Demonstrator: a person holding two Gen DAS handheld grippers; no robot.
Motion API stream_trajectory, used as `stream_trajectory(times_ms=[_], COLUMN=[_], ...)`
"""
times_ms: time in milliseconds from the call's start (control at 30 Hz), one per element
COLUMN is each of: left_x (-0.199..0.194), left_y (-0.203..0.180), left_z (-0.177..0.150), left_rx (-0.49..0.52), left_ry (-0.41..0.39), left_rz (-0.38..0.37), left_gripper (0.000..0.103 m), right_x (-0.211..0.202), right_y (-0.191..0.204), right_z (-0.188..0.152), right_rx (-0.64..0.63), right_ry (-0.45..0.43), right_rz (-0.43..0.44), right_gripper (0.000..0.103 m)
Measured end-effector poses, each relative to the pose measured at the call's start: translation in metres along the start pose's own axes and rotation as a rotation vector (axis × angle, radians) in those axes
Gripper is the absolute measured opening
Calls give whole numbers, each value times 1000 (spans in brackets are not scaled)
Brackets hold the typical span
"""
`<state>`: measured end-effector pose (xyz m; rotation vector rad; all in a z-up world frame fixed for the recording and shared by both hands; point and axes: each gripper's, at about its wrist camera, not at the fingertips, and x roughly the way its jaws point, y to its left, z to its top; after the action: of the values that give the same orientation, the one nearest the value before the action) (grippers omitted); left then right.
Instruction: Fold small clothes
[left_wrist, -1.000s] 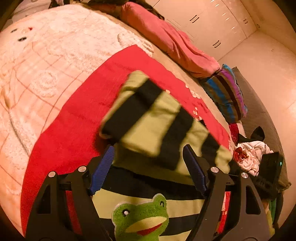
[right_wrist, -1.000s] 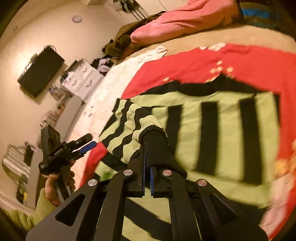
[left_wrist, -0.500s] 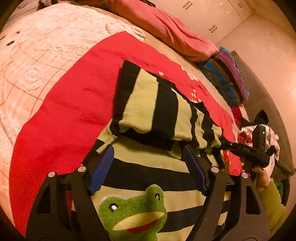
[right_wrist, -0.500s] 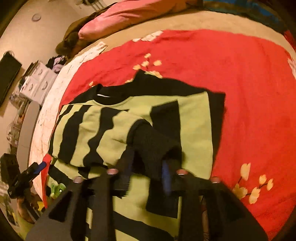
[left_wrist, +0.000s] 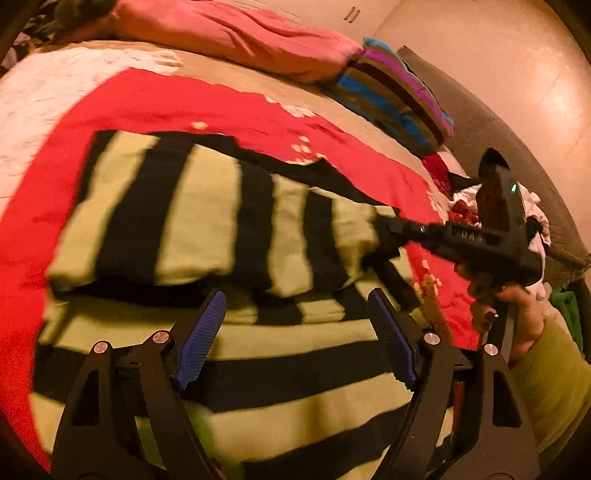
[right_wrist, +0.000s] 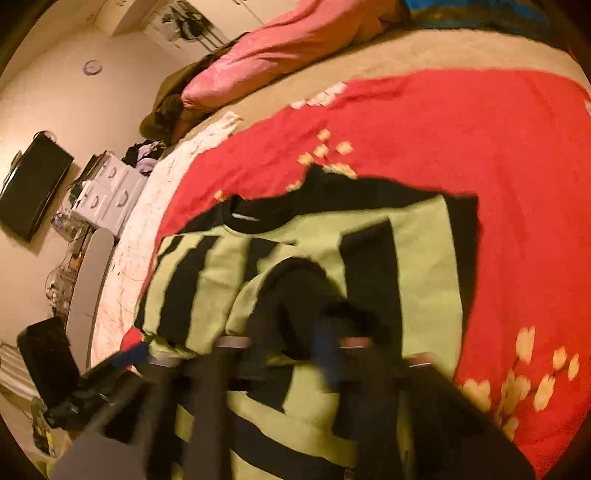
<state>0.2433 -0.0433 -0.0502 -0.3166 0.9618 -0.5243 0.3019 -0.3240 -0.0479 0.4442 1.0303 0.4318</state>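
Sweater (left_wrist: 207, 221) on blanket (left_wrist: 155, 103) atop bed (right_wrist: 424, 51), pillows (left_wrist: 236, 33) behind, right claw (left_wrist: 391, 229) at its sleeve.

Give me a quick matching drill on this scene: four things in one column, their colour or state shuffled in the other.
Things:
1. striped sweater
2. blanket under it
3. long pillow at the head of the bed
4. left tool

States:
A. pink
B. open, holding nothing
C. red with pale flowers
D. green and black, sleeve folded across

Pairs: 1-D, 2-C, 3-A, 4-B
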Motion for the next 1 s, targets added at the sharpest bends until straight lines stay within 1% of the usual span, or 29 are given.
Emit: stream_trajectory(times_ms=[33,67,167,233,267,300,333,367,400,433,467,500,533,600,633,667,733,767,833,867,900,933,967,1000], left_x=[6,13,26,28,27,24,20,16,11,7,5,2,-1,-16,-23,-32,-42,-46,-55,-60,-65,-66,-70,-71], left_y=[-2,-2,3,9,13,16,19,24,35,45,58,66,70,74,74,74,74,73,70,70,66,59,52,46], left_z=[3,7,16,22,23,24,24,22,18,15,10,5,2,-7,-10,-14,-17,-17,-16,-14,-14,-12,-11,-9], left_rx=[4,13,24,20,19,21,15,-3,-48,-97,-152,-184,-195,-203,-205,-208,-215,-214,-211,-208,-196,-178,-152,-135], left_ry=[-5,-13,-26,-42,-55,-70,-79,-85,-92,-90,-81,-74,-75,-100,-113,-127,-142,-146,-154,-161,-172,-176,-180,-186], left_rz=[-5,8,69,109,138,190,270,333,343,313,278,277,283,275,263,251,249,255,265,262,251,247,247,242], left_gripper=[71,71,71,71,71,71,80,86,87,87,87,87,87,87,87,87,87,87,87,87,87,87,87,87], right_x=[-5,-13,-40,-56,-66,-70,-74,-80,-83,-85,-84,-81,-77,-63,-56,-42,-21,-13,0,4,3,1,-5,-11], right_y=[5,15,45,64,79,86,94,101,105,104,100,94,87,61,49,33,4,-5,-17,-22,-23,-26,-28,-32], right_z=[6,15,42,58,67,71,74,75,75,75,72,69,65,55,51,45,33,27,14,7,4,1,-2,-4], right_rx=[-4,-19,-89,-131,-162,-180,-202,-228,-243,-251,-256,-250,-236,-175,-152,-117,-49,-35,-20,-18,-20,-20,-7,6], right_ry=[-11,-33,-108,-146,-161,-166,-170,-181,-186,-186,-180,-169,-153,-106,-72,-17,50,73,108,112,107,97,78,59], right_rz=[12,29,73,97,107,101,96,101,108,104,76,49,26,-49,-97,-156,-195,-210,-252,-261,-271,-284,-302,-311], right_gripper=[4,4,3,3,3,3,3,3,3,3,3,3,3,3,3,3,3,3,8,10,17,23,37,43])
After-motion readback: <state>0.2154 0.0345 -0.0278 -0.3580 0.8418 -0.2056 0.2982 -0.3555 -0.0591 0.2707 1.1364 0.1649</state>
